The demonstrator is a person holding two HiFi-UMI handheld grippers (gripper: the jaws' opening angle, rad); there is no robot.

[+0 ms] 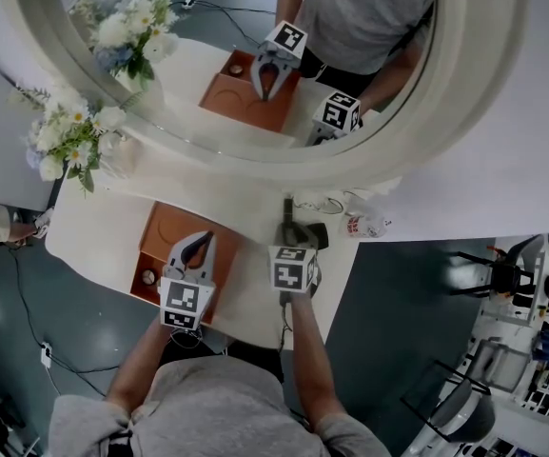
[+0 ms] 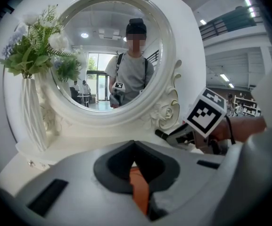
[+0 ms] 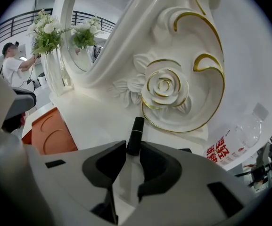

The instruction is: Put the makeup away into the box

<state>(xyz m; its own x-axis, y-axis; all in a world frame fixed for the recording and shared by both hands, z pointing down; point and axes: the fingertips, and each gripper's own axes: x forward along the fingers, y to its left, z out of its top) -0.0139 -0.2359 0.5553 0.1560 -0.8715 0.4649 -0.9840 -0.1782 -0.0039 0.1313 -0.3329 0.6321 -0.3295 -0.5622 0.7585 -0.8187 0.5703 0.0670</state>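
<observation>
A black lipstick tube (image 3: pixel 136 133) stands on the white vanity top, at the foot of the mirror's rose ornament. My right gripper (image 3: pixel 132 149) is shut on its lower end, a pad on each side. In the head view the right gripper (image 1: pixel 289 225) is right of the orange box (image 1: pixel 165 231). The left gripper (image 1: pixel 201 239) hovers over the box's right part, shut and empty; its pads (image 2: pixel 135 147) meet at the tips, with the orange box (image 2: pixel 138 182) showing below. A small round item (image 1: pixel 147 277) lies in the box's near left corner.
A large round mirror (image 1: pixel 255 65) in a white carved frame rises behind the table. A white vase of flowers (image 1: pixel 74 141) stands at the back left. A clear plastic bottle (image 1: pixel 364 225) lies right of the right gripper. The table's near edge (image 1: pixel 255 336) is close to the person.
</observation>
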